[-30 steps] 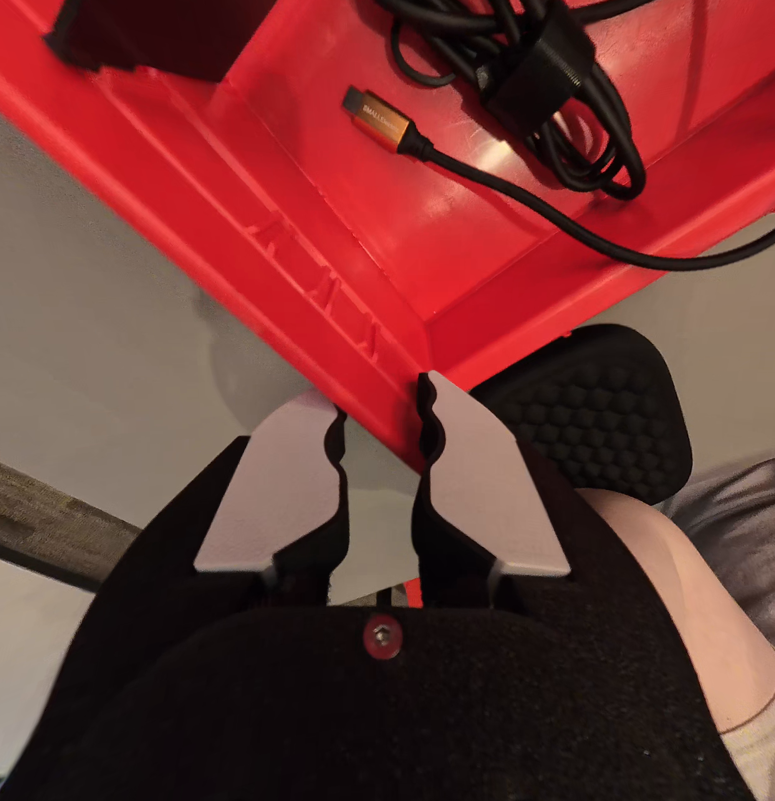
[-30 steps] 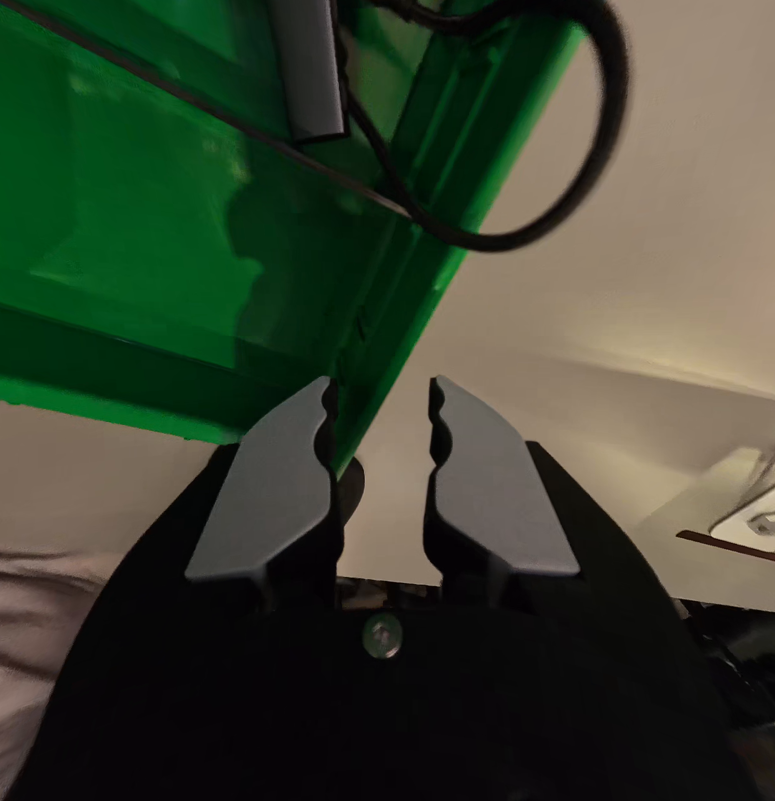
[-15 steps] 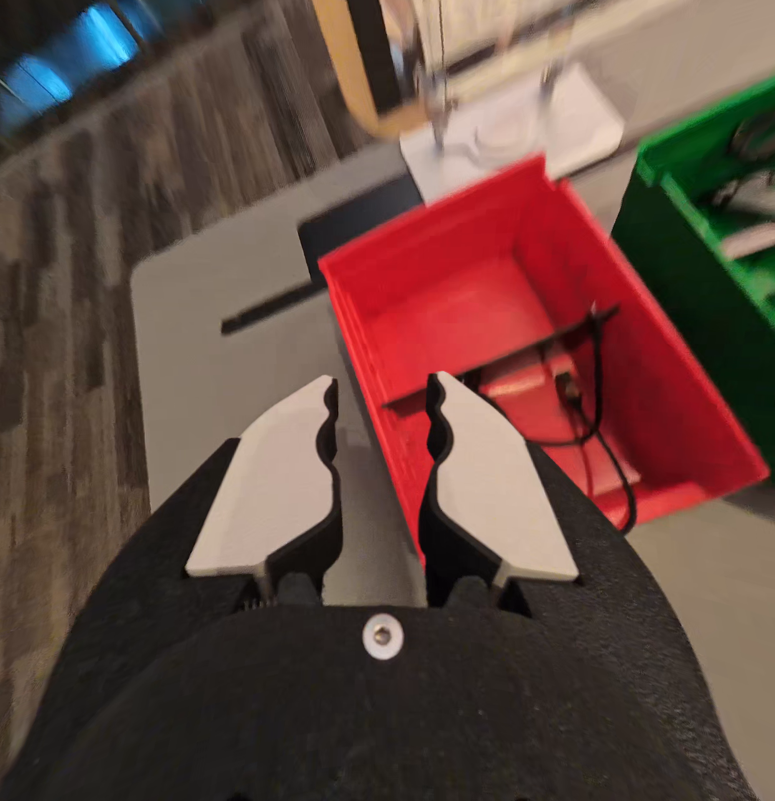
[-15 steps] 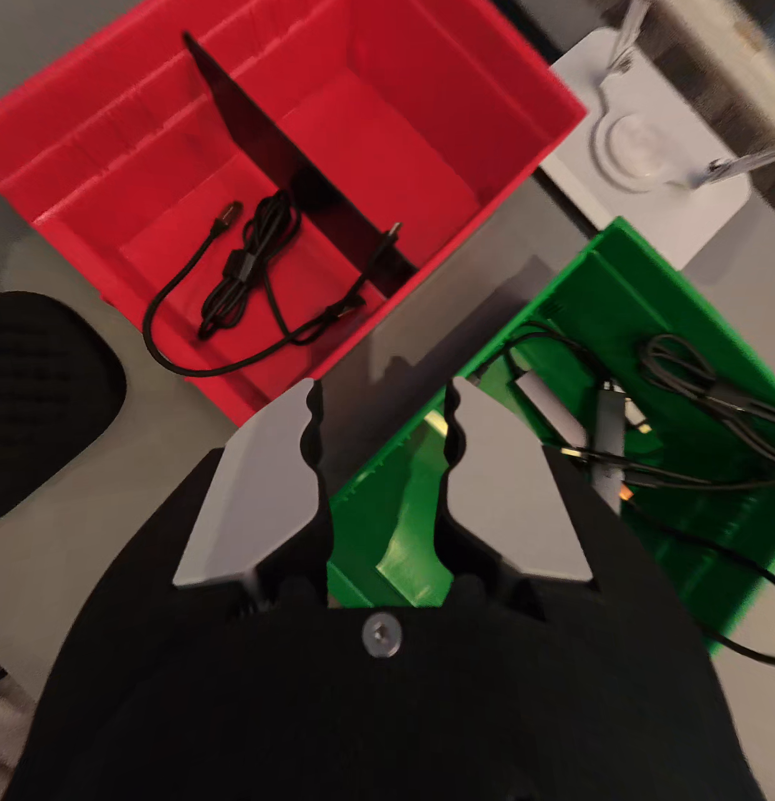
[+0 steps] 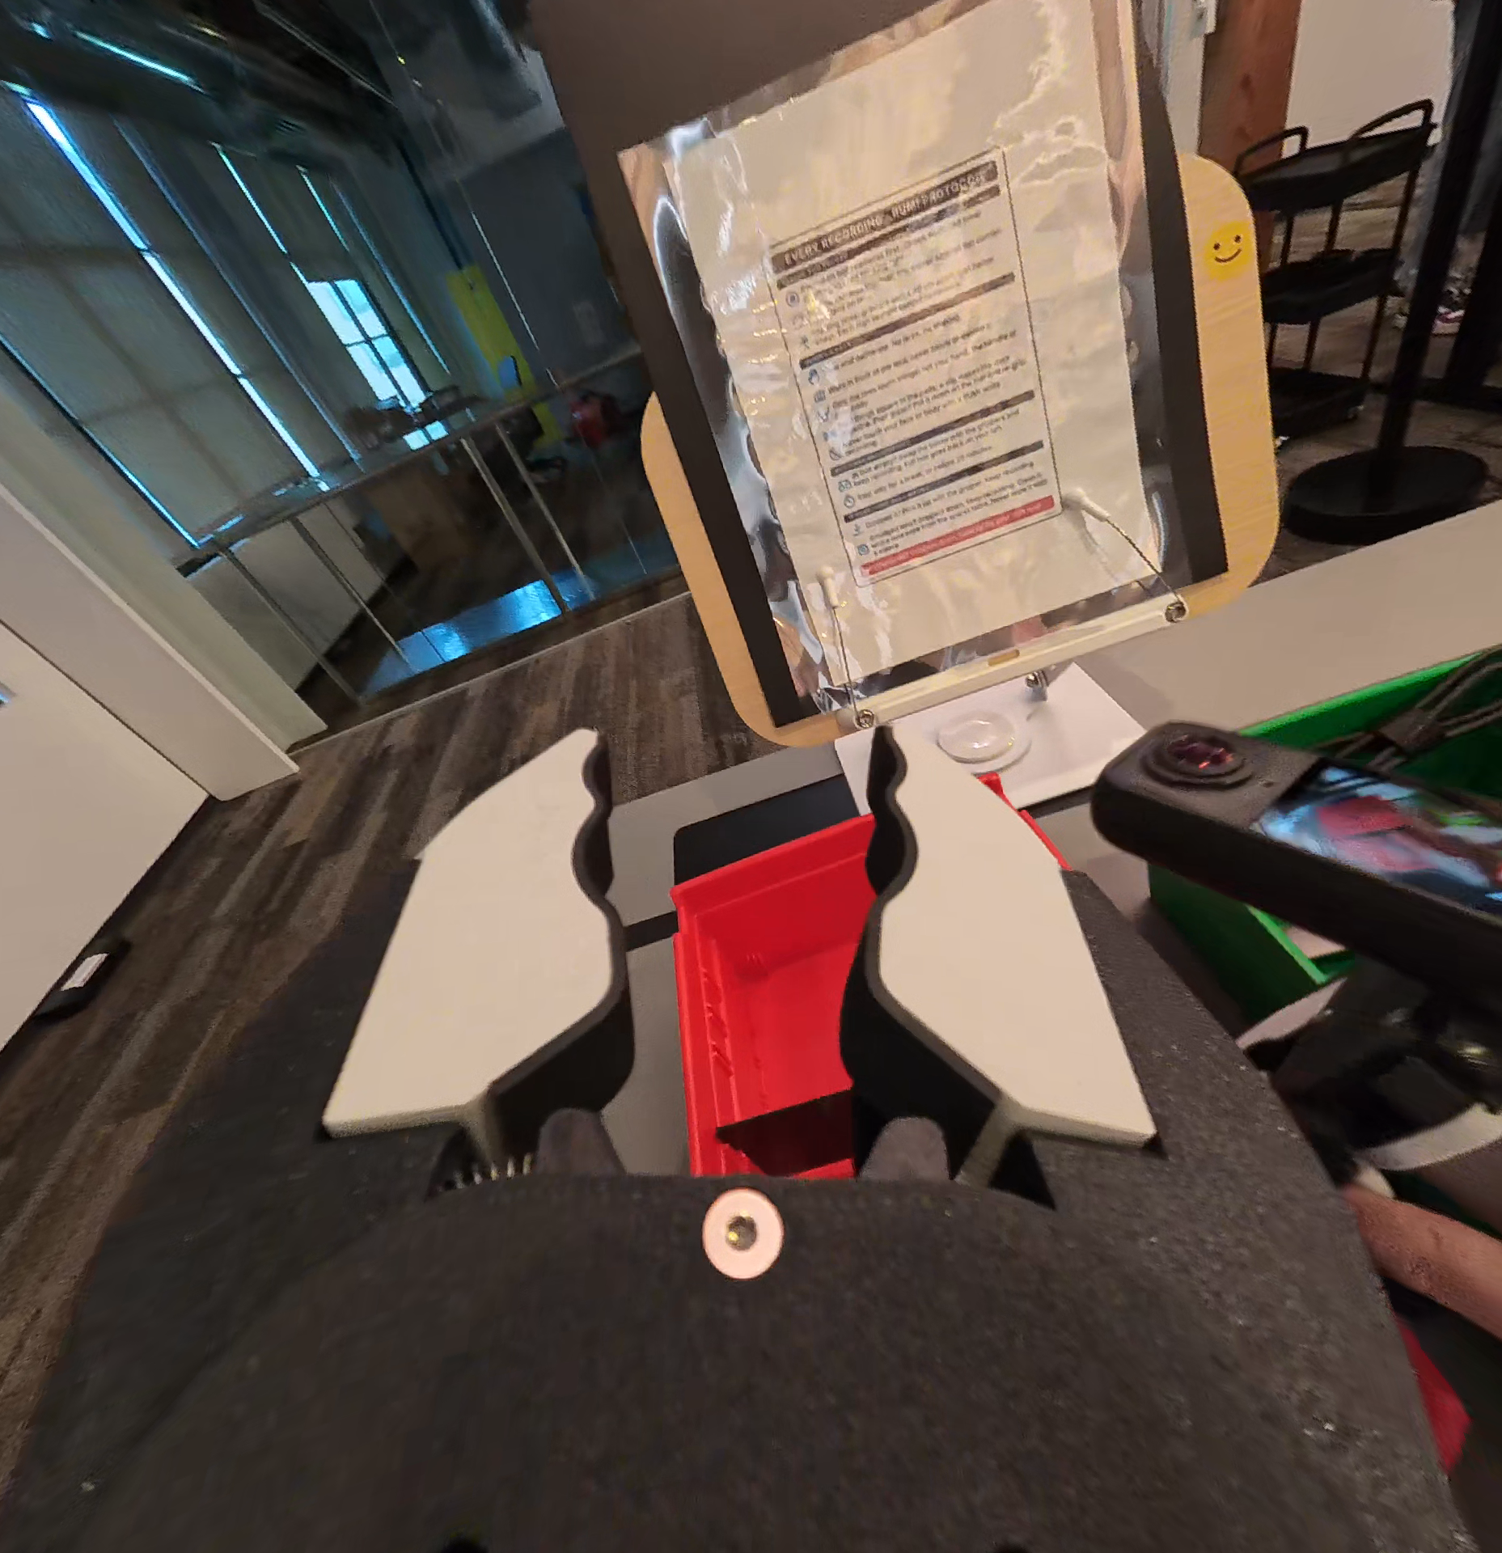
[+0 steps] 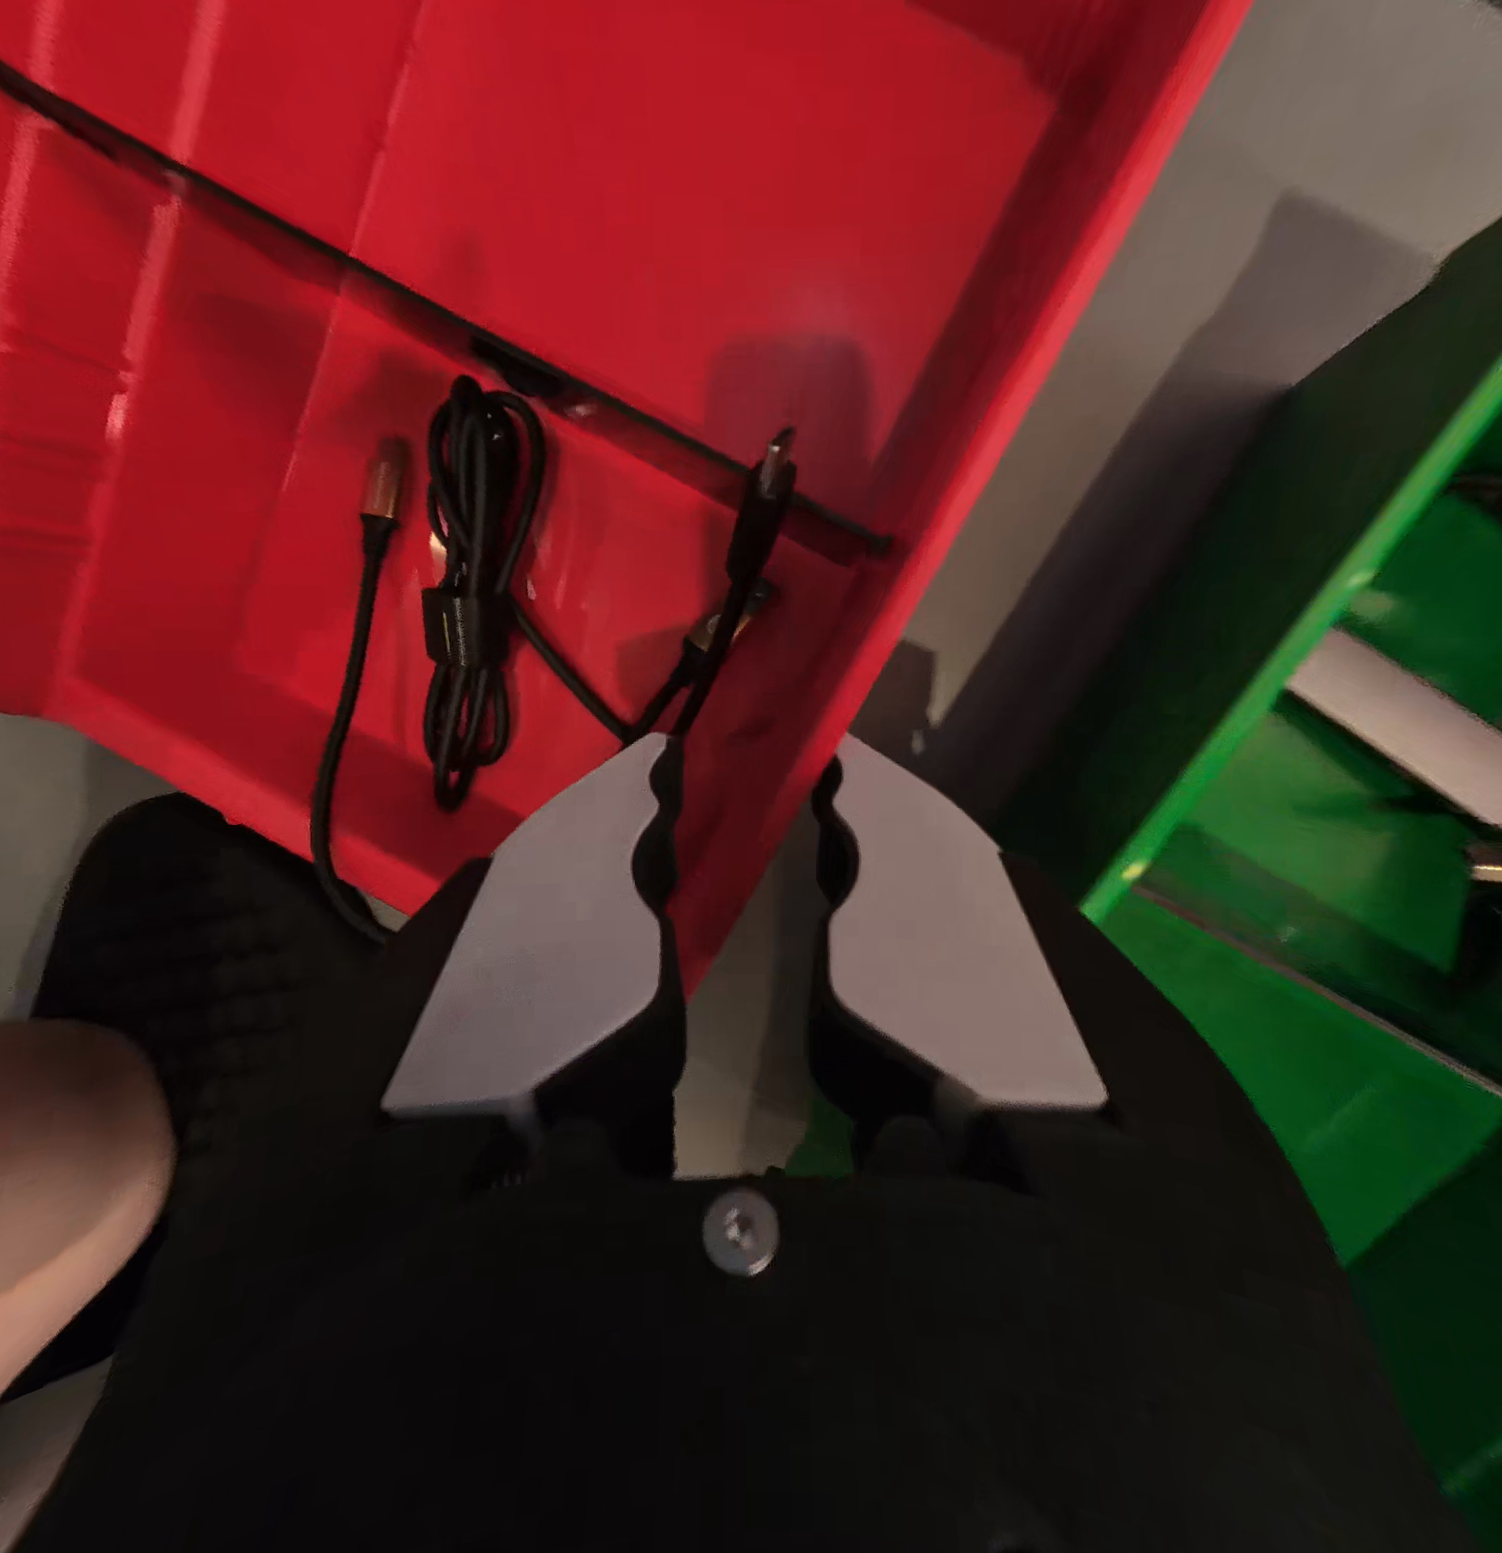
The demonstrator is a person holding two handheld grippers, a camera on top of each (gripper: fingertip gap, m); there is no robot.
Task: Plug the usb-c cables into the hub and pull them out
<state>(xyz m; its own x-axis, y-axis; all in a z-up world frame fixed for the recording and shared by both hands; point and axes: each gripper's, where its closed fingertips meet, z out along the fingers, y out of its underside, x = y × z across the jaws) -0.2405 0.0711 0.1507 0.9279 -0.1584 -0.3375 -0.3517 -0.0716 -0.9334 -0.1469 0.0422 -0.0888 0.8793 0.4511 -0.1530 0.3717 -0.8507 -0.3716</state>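
In the right wrist view, a black USB-C cable (image 6: 470, 588) lies coiled in the near compartment of the red bin (image 6: 982, 420). One copper-coloured plug (image 6: 383, 487) lies flat. Another plug (image 6: 777, 471) leans on the black divider (image 6: 310, 244). My right gripper (image 6: 743, 756) is open and empty above the bin's near right corner. A pale grey bar (image 6: 1403, 731), blurred, lies in the green bin (image 6: 1310, 630). My left gripper (image 5: 735, 756) is open and empty, held level above the red bin (image 5: 772, 950).
A sign in a plastic sleeve (image 5: 940, 378) stands on a white base (image 5: 1066, 739) behind the bins. The other gripper's camera (image 5: 1319, 840) reaches in from the right, over the green bin (image 5: 1235, 950). A black dimpled pad (image 6: 184, 924) lies beside the red bin. The left gripper's tips are roughly 25 cm from the right gripper's. My right tips are roughly 6 cm from the plug (image 6: 777, 471). From the right gripper's tips to the pale grey bar (image 6: 1403, 731) is close to 15 cm.
The left view has swung up from the bins to face the sign, and its jaws stand wider apart. The right gripper has moved closer over the red bin's cable compartment.
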